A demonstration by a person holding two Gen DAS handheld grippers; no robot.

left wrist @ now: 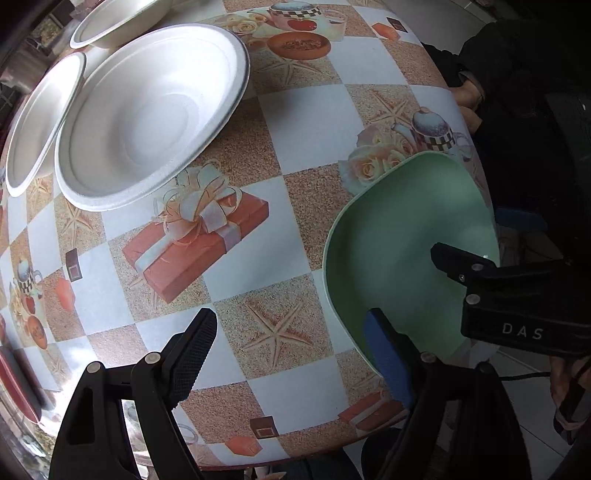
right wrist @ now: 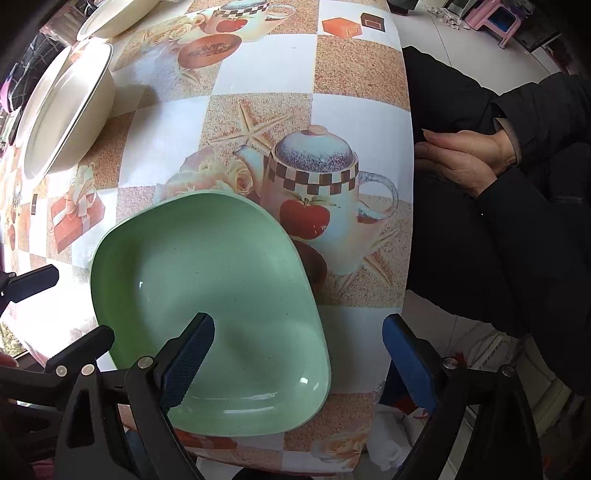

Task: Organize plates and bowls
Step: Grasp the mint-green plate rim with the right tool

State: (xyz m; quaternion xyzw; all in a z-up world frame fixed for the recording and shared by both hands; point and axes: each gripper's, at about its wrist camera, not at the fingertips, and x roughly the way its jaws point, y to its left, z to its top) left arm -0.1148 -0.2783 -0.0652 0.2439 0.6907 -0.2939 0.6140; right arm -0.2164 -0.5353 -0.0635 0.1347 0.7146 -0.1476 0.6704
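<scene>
Plates and bowls sit spread over a tabletop [left wrist: 306,122] covered in a checked cloth printed with teapots, starfish and gift boxes; a green plate [right wrist: 207,280], squarish with rounded corners and a raised rim, lies flat near the tabletop's edge, empty and glossy. The right tool [right wrist: 299,363] hangs above that plate with its jaws spread wide and nothing between them; its dark left finger is over the plate's inner floor and its blue-padded right finger stands past the plate's rim, over the tabletop edge; whether either touches the plate cannot be told. The left tool [left wrist: 291,356] is likewise wide open and empty, poised over bare cloth beside the green plate, its blue pad overlapping the plate's rim in the left wrist view. Farther back, three white bowls are grouped at the tabletop's far corner: a large one [left wrist: 147,118] nearest, a second [left wrist: 40,125] just beside it with rims overlapping, a third [left wrist: 114,22] behind. A seated person in dark clothing rests clasped hands [right wrist: 469,162] beside the tabletop.
</scene>
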